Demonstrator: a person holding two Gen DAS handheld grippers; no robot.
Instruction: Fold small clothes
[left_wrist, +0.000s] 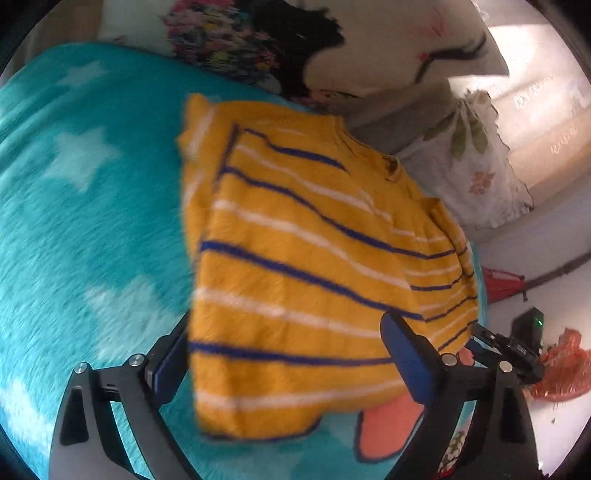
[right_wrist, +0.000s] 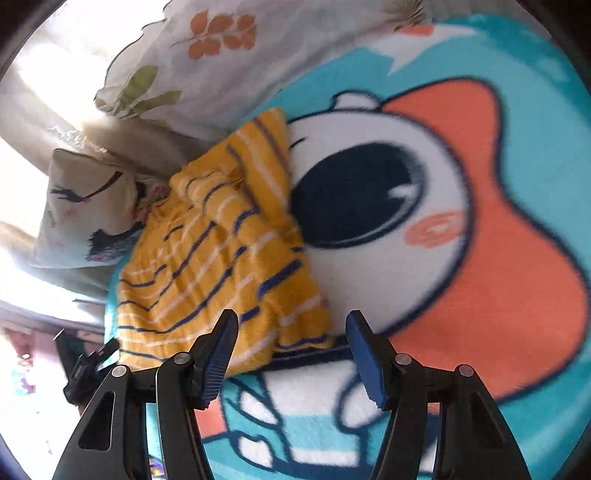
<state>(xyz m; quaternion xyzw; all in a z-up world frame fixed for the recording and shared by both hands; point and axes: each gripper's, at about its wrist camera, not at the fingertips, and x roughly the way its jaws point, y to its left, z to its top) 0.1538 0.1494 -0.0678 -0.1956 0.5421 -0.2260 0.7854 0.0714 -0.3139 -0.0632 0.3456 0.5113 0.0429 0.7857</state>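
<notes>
Left wrist view: striped yellow sweater (left_wrist: 295, 266) lies folded on the teal blanket (left_wrist: 92, 221) — left tool (left_wrist: 291, 354) wide, right tool (right_wrist: 291, 350) part-open, both empty. Next fold needs a fresh hem grasp.

Around the yellow striped sweater (left_wrist: 295, 266) the turquoise blanket (left_wrist: 81, 221) lies bare on the star-patterned side, giving a hand wide room to come in there. Beyond the sweater's collar end, pillows close the way: a floral pillow (left_wrist: 469, 177) and a printed pillow (right_wrist: 85, 206) (both just beside the sweater). In the right wrist view the cartoon-printed stretch of blanket beside the sweater is open too. Off the bed's edge, a red bag (left_wrist: 498, 284) and a dark device (left_wrist: 528, 325) stand on the floor.
</notes>
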